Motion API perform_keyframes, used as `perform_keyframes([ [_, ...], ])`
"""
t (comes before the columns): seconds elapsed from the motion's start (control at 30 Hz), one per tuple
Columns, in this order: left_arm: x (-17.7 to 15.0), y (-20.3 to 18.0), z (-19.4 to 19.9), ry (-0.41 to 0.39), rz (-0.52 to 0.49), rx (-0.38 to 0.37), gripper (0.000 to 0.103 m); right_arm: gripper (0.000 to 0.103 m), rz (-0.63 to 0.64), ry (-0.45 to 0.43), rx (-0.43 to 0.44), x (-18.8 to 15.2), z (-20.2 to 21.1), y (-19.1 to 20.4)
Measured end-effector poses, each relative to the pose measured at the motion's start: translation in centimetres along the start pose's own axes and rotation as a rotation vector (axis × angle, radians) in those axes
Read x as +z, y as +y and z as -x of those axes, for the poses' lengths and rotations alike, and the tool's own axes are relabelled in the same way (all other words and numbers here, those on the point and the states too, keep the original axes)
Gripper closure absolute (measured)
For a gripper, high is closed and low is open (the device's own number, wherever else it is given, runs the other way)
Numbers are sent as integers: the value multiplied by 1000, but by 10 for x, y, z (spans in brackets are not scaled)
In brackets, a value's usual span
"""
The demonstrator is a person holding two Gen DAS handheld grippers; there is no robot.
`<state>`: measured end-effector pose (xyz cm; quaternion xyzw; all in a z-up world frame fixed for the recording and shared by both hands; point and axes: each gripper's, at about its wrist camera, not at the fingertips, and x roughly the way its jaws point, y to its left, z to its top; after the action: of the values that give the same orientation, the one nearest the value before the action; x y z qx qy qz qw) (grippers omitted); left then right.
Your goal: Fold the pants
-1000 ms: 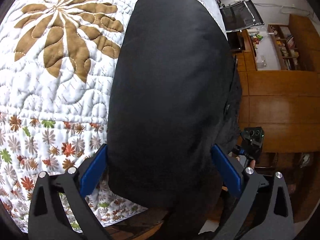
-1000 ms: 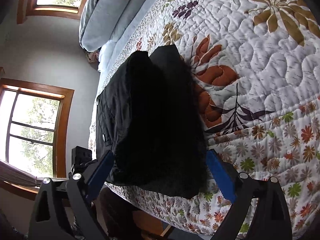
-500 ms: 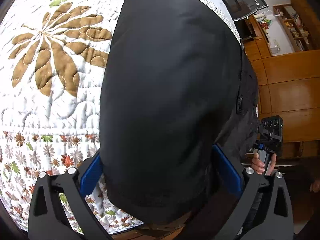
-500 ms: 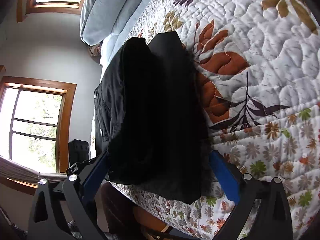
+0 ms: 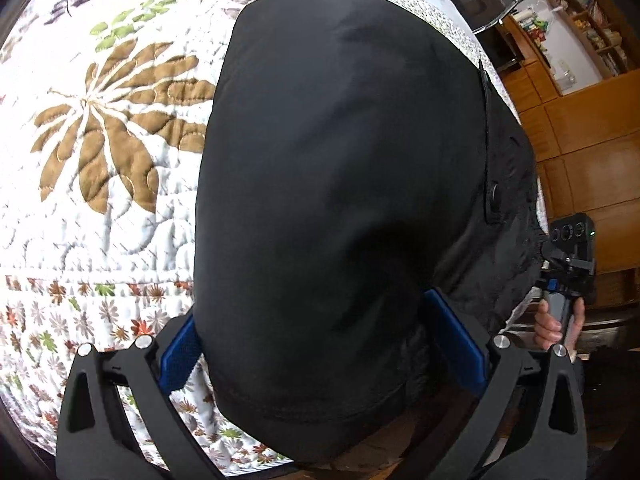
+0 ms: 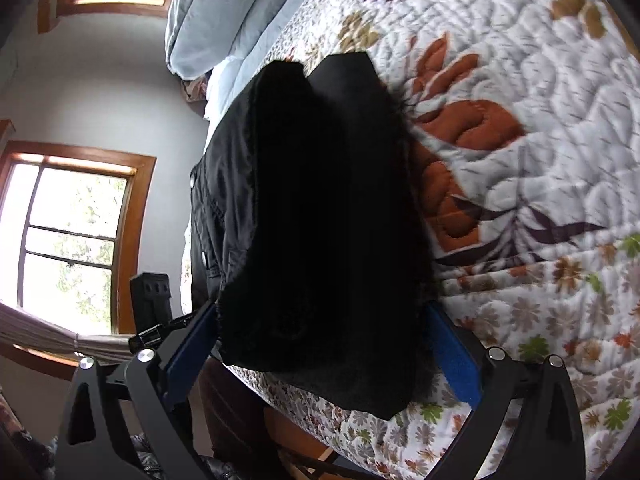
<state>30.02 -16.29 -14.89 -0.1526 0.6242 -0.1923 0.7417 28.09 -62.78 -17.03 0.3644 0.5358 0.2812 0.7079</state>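
Black pants (image 5: 344,184) lie folded in a thick stack on the quilted bed (image 5: 100,208), at its near edge. My left gripper (image 5: 324,356) is open, its blue pads (image 5: 178,354) on either side of the stack's near end, the cloth bulging up between them. My right gripper (image 6: 324,348) is open too, with its blue pads (image 6: 454,356) on either side of the other end of the pants (image 6: 320,208). The fingertips of both are hidden by cloth. The right gripper also shows in the left wrist view (image 5: 568,276), held in a hand.
The floral quilt (image 6: 520,120) stretches away beyond the pants. Pale blue pillows (image 6: 224,12) lie at the bed's head. Windows (image 6: 68,240) are at the left of the right wrist view. Wooden cabinets (image 5: 588,152) and shelves stand beyond the bed in the left wrist view.
Both grippers have pushed further in over the bed, so the pants fill more of each view. The stack's near end has risen between the left jaws.
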Motion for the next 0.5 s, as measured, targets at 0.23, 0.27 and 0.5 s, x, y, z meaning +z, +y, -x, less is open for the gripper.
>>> perform_keyframes([
  [0.23, 7, -25, -2, -31, -51, 72, 2, 9, 90, 2, -116, 0, -20, 24],
  [0.27, 7, -27, -1, -35, -58, 78, 2, 12, 89, -3, -118, -1, -20, 24],
  [0.5, 8, -44, -3, -60, -83, 95, 2, 29, 113, -27, -138, -5, -20, 31],
])
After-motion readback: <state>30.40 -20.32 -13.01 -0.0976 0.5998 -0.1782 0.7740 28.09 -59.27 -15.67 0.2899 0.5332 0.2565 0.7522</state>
